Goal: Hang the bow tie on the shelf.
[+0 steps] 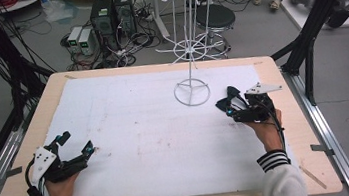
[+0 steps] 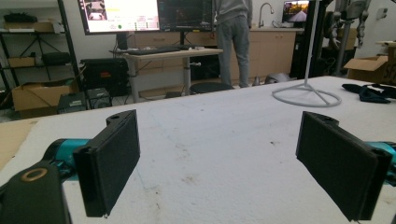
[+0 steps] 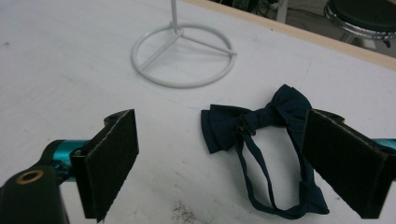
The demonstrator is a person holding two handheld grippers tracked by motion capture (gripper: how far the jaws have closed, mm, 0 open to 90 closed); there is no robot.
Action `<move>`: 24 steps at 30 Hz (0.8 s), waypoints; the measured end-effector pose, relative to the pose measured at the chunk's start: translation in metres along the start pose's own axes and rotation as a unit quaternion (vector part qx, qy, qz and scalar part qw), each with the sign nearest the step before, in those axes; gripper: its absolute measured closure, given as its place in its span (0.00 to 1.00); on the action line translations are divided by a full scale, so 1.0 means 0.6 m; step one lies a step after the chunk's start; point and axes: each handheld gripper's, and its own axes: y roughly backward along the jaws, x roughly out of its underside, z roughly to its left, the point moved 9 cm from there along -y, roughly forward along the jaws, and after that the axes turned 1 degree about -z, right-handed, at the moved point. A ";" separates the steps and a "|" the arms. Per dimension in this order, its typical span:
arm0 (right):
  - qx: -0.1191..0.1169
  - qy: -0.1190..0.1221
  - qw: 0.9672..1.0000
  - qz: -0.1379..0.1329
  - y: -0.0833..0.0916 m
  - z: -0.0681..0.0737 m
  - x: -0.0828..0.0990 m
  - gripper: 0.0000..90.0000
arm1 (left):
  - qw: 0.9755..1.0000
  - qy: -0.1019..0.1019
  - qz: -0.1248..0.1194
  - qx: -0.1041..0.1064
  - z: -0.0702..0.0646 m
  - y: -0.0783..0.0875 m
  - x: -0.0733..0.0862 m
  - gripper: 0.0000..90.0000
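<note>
A dark navy bow tie (image 3: 254, 122) is seen lying flat on the white surface (image 1: 158, 145), just beside the round base of a white wire stand (image 1: 192, 92), on the side of that base nearer the person. The bow tie's strap (image 3: 266, 186) is spread out in a loop, trailing away from the stand. The right gripper (image 1: 231, 105) is held low over the surface close to the stand's base, with its jaws spread wide and nothing clamped; in the right gripper view the bow tie is framed between the jaws, its far end and strap lying against or just in front of one pad, though contact cannot be told. The left gripper (image 1: 75, 144) is kept well apart from the stand, near the surface's near corner, its jaws likewise released and empty.
</note>
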 end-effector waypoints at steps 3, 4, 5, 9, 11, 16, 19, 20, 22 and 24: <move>0.002 0.001 1.000 0.015 -0.012 -0.007 -0.003 0.16 | 1.000 0.000 0.000 0.000 0.000 0.000 0.000 0.16; 0.002 -0.001 1.000 0.021 -0.015 -0.008 -0.003 0.16 | 1.000 0.000 0.000 0.000 0.000 0.000 0.000 0.16; 0.001 -0.001 1.000 0.025 -0.018 -0.008 -0.004 0.16 | 1.000 -0.001 0.001 0.000 0.000 0.000 0.000 0.16; 0.009 0.005 1.000 0.029 -0.024 -0.010 -0.010 0.16 | 1.000 -0.001 0.002 -0.001 0.000 0.000 0.000 0.16; 0.014 -0.002 0.999 0.040 -0.032 -0.014 -0.008 0.16 | 1.000 -0.001 0.002 -0.001 0.000 0.000 0.000 0.16; 0.029 0.007 0.997 0.070 -0.043 -0.019 -0.006 0.19 | 1.000 -0.001 0.002 -0.001 0.000 0.000 0.000 0.16; 0.034 0.016 0.996 0.078 -0.047 -0.020 -0.009 0.22 | 1.000 -0.001 0.002 -0.001 0.000 0.000 0.000 0.16; 0.034 0.017 0.995 0.088 -0.052 -0.020 -0.008 0.23 | 1.000 -0.002 0.003 -0.001 0.000 0.000 0.000 0.16; 0.036 0.017 0.994 0.101 -0.057 -0.022 -0.005 0.23 | 1.000 -0.002 0.003 0.000 0.000 0.000 0.001 0.16; 0.040 0.021 0.992 0.119 -0.063 -0.023 -0.001 0.23 | 1.000 -0.002 0.003 0.000 0.000 0.000 0.001 0.16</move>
